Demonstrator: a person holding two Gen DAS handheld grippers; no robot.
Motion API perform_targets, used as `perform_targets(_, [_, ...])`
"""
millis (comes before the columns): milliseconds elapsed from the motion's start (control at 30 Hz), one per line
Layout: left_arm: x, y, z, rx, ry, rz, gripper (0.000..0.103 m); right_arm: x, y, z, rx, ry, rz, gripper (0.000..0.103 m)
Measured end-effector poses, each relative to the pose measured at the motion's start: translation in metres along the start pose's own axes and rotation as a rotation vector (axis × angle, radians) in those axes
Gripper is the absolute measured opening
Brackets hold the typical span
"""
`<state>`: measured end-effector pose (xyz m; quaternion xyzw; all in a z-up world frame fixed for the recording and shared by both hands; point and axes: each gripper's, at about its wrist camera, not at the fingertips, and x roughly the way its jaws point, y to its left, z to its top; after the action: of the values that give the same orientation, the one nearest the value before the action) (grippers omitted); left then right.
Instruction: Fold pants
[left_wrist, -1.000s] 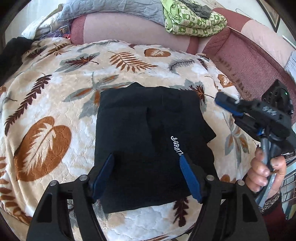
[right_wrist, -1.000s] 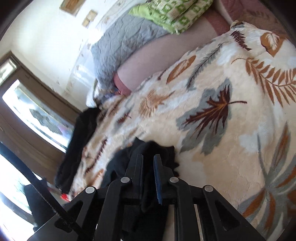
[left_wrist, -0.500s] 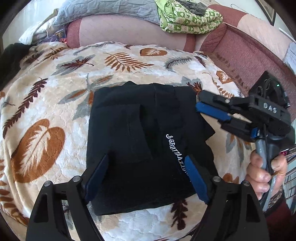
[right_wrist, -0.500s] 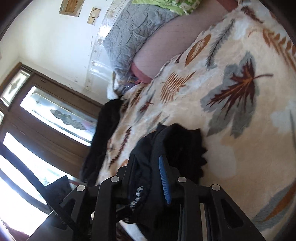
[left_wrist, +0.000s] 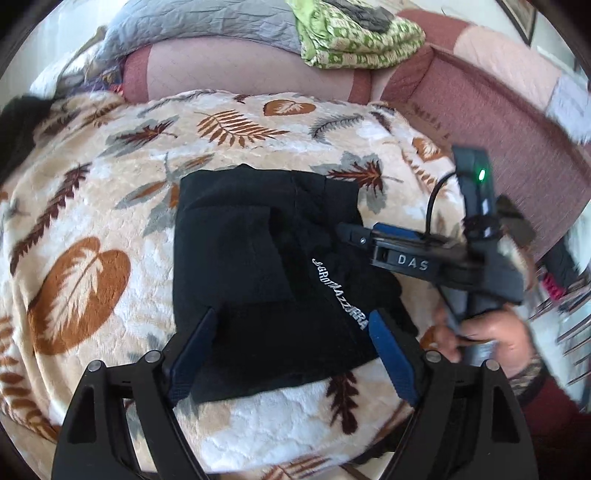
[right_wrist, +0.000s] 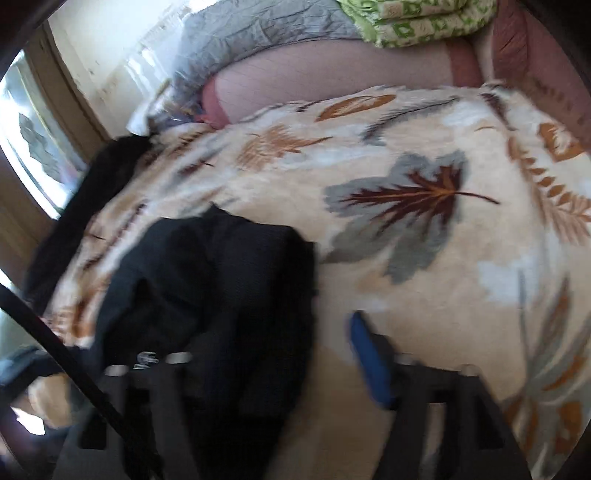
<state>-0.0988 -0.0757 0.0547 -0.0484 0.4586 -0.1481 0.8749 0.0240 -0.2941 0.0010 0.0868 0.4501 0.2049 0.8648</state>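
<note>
Pants (left_wrist: 266, 266), black and already folded into a compact rectangle, lie on the leaf-patterned blanket (left_wrist: 92, 229) in the middle of the bed, white lettering showing along the right side. The left gripper (left_wrist: 291, 332) hangs over the near edge of the bundle with its blue fingers spread wide, holding nothing. The right gripper (left_wrist: 347, 232) reaches in from the right, its tip at the right edge of the cloth.

By my reading the step in hand is a last tidy or a final fold. To do it well, the right gripper should take the loose right edge low, catching every layer, while the left one pins the near edge so the stack does not slide on the plush blanket. Bring the edge over flat and square with the far side, then smooth it.

The right wrist view is badly blurred. One blue finger (right_wrist: 369, 365) shows apart from the cloth, and the other is lost in dark fabric, so the jaws look parted, yet I cannot tell whether any cloth is caught between them. The bundle's underside and inner layers are hidden. A second dark garment (right_wrist: 85, 206) at the far left is cut off.
</note>
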Motion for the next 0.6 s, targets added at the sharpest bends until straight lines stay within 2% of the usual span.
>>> perform_targets(67, [-0.012,0.010,-0.002,-0.052,-0.002,-0.026,0.082,-0.001,-0.004,-0.001,0.018,-0.008,0.010,0.074])
perform_targets(133, [-0.019,0.016,-0.005,-0.080,-0.005,-0.016,0.082,-0.002,-0.008,-0.001,0.036,-0.011,0.018,0.075])
perform_targets(200, [-0.027,0.019,-0.008,-0.086,-0.018,0.048,0.082,-0.001,-0.010,-0.002,0.041,-0.022,0.015,0.075])
perform_targets(367, [-0.041,0.020,-0.014,-0.052,-0.060,0.263,0.083,-0.003,-0.004,-0.008,0.033,-0.058,-0.015,0.078])
perform_targets(500, [-0.044,0.017,-0.016,-0.012,-0.075,0.357,0.083,-0.004,-0.002,-0.011,0.041,-0.081,-0.025,0.078])
perform_targets(600, [-0.045,0.018,-0.018,0.005,-0.077,0.378,0.083,-0.005,-0.003,-0.012,0.046,-0.089,-0.024,0.079])
